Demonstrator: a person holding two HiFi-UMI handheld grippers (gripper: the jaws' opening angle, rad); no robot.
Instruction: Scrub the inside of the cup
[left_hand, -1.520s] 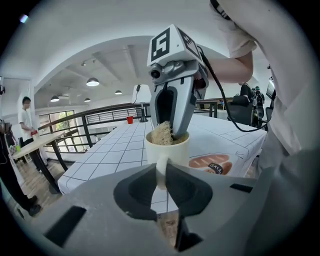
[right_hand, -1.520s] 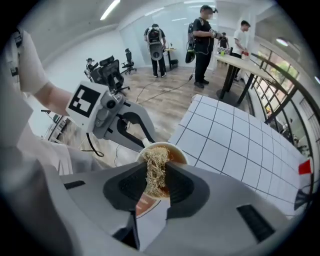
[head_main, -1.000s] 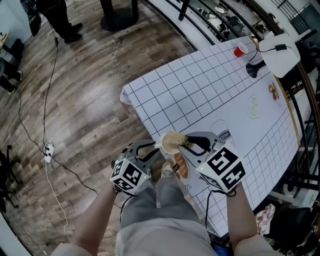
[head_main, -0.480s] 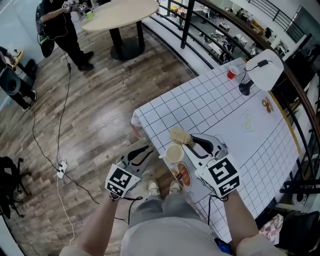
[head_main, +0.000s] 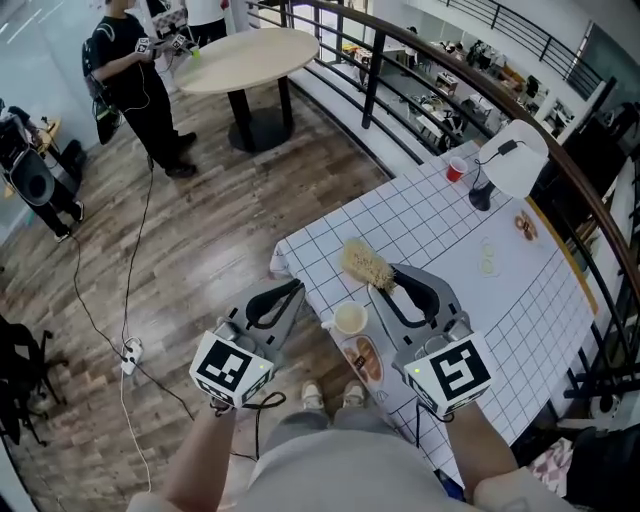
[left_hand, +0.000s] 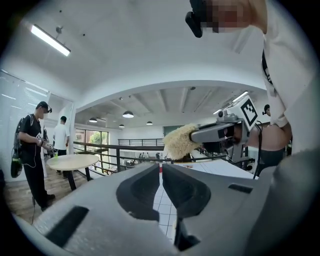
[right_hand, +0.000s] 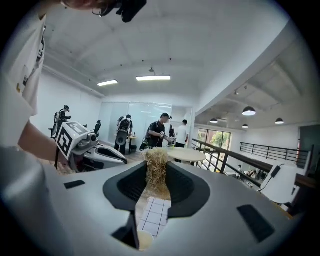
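A cream cup (head_main: 350, 319) stands upright on the checked table (head_main: 430, 225), right at its near edge. In the right gripper view the cup (right_hand: 143, 240) shows only as a rim low down. My right gripper (head_main: 388, 280) is shut on a straw-coloured scrubber (head_main: 366, 264), which it holds above and beyond the cup. The scrubber (right_hand: 156, 162) sits between the right gripper (right_hand: 156, 176) jaws. My left gripper (head_main: 277, 300) hangs left of the cup, off the table. The left gripper (left_hand: 160, 172) jaws are closing, almost together, with nothing between them.
An orange-brown object (head_main: 365, 358) lies at the table edge below the cup. A red cup (head_main: 456, 170), a white lamp (head_main: 513, 155) and small dishes (head_main: 524, 225) stand at the far end. A round table (head_main: 250, 58), a person (head_main: 130, 75) and a railing (head_main: 420, 70) lie beyond. A cable (head_main: 128, 350) crosses the floor.
The scrubber has come up out of the cup. The cup now stands alone on the table edge. My left gripper has let go, drawn back to the left and closed its jaws.
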